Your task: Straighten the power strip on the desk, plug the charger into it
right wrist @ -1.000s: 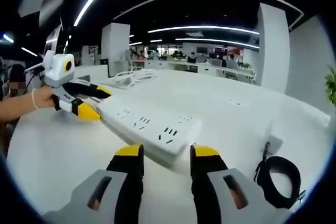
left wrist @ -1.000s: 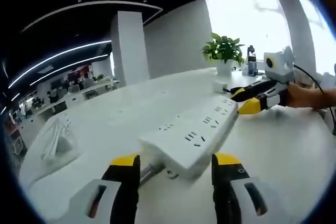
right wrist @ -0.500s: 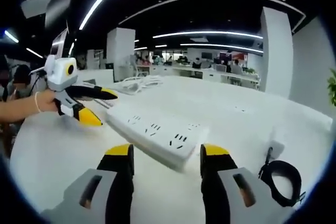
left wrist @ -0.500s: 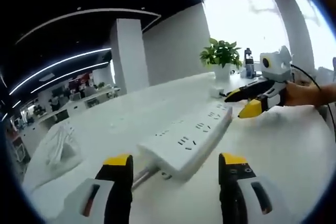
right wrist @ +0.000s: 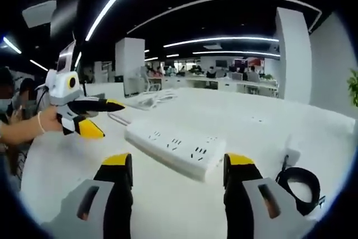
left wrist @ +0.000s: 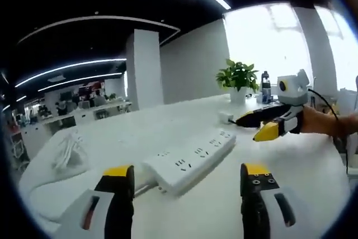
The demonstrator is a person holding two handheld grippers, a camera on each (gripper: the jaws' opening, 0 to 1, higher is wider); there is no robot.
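Observation:
A white power strip (left wrist: 190, 159) lies flat on the white desk (left wrist: 302, 183), just ahead of my left gripper (left wrist: 187, 173). That gripper is open, nothing between its yellow-tipped jaws. The strip (right wrist: 176, 146) also lies in front of my right gripper (right wrist: 177, 163), which is open and clear of it. The right gripper (left wrist: 251, 128) appears beyond the strip's far end, held by a hand. The left gripper (right wrist: 106, 118) hovers off the strip's other end. A white charger (right wrist: 290, 155) with a coiled black cable (right wrist: 299, 190) rests to the right.
A potted plant (left wrist: 239, 76) and a bottle (left wrist: 265, 85) stand at the desk's far side. A bundle of white cable (left wrist: 70, 150) lies to the left; the white cable bundle (right wrist: 148, 99) sits behind the strip. A person's arm (right wrist: 25, 130) enters from the left.
Both grippers have drawn back from the ends of the power strip and their jaws stand wider apart. The strip now lies alone on the desk.

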